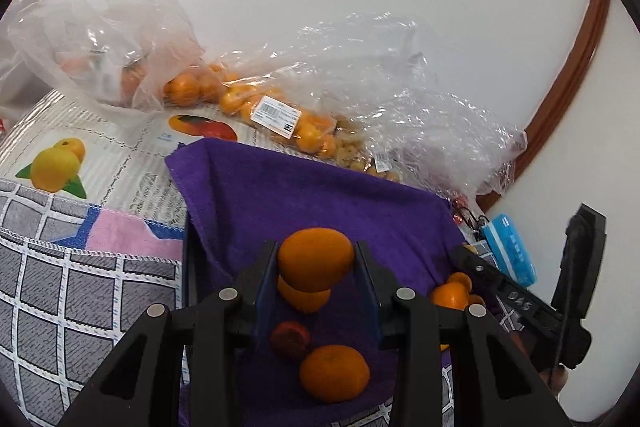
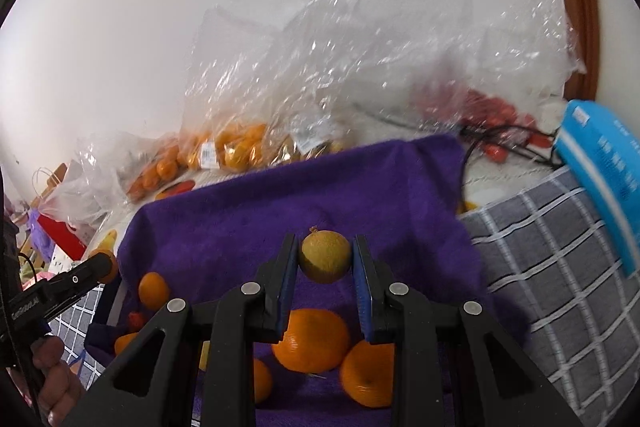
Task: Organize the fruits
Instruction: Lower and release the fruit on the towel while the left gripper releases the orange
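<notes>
purple terry towel [image 1: 304, 195] spread across the tabletop middle, loose oranges on it | clear plastic fruit bags [image 1: 360, 95] along the far edge | left claw [image 1: 316, 263] clamped on a round orange tangerine [image 1: 316, 257] above the towel | right claw [image 2: 325, 259] clamped on a small yellow-green round fruit [image 2: 325, 255] above the towel

The left gripper [image 1: 316, 259] clamps an orange mandarin [image 1: 315, 257] between its blue-padded fingers [image 1: 266, 283], above a purple towel [image 1: 320, 195]; beneath it on the towel lie another mandarin [image 1: 334, 373] nearest, a small dark red fruit [image 1: 290, 339], and one partly hidden [image 1: 304, 297]; far behind, clear plastic bags [image 1: 280, 107] hold more oranges; the right gripper [image 1: 520, 303] reaches in from the right, near a blue packet [image 1: 510, 251].
</notes>
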Demonstrator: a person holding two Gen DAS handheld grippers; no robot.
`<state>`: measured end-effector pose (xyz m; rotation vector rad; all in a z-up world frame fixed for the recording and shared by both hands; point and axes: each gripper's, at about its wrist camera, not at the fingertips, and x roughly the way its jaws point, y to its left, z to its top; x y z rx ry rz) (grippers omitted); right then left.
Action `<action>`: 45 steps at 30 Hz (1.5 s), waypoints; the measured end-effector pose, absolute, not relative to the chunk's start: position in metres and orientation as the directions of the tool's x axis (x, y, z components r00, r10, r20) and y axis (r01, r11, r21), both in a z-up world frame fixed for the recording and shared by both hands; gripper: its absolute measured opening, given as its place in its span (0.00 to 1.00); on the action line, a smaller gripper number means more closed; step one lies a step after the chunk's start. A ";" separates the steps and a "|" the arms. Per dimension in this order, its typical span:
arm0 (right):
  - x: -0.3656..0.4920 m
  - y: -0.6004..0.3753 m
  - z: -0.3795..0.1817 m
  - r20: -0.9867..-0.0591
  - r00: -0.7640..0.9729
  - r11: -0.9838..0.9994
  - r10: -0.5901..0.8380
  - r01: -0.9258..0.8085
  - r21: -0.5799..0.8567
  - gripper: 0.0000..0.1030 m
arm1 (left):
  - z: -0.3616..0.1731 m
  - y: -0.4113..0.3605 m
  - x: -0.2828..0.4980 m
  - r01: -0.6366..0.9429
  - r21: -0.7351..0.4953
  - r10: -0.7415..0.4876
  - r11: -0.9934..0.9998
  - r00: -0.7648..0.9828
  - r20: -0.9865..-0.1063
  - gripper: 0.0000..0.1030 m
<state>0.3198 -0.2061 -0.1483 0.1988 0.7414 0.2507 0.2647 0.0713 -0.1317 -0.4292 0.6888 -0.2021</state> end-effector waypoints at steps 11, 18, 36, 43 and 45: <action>0.324 -0.193 -0.164 -0.689 0.679 0.966 0.255 -0.149 0.211 0.26 | -0.138 0.065 0.268 0.071 -0.472 -0.371 0.878 0.725 -0.580 0.34; 0.319 -0.192 -0.163 -0.688 0.684 0.970 0.242 -0.151 0.191 0.26 | -0.141 0.054 0.268 0.107 -0.477 -0.407 0.872 0.698 -0.589 0.34; 0.304 -0.193 -0.151 -0.660 0.724 0.979 0.201 -0.136 0.149 0.27 | -0.145 0.021 0.264 0.136 -0.276 -0.286 0.951 0.724 -0.628 0.34; 0.301 -0.198 -0.149 -0.655 0.735 0.984 0.176 -0.113 0.137 0.30 | -0.145 0.019 0.263 0.139 -0.255 -0.273 0.957 0.731 -0.626 0.34; 0.301 -0.198 -0.150 -0.656 0.734 0.984 0.174 -0.112 0.136 0.31 | -0.145 0.019 0.264 0.139 -0.258 -0.275 0.956 0.731 -0.625 0.34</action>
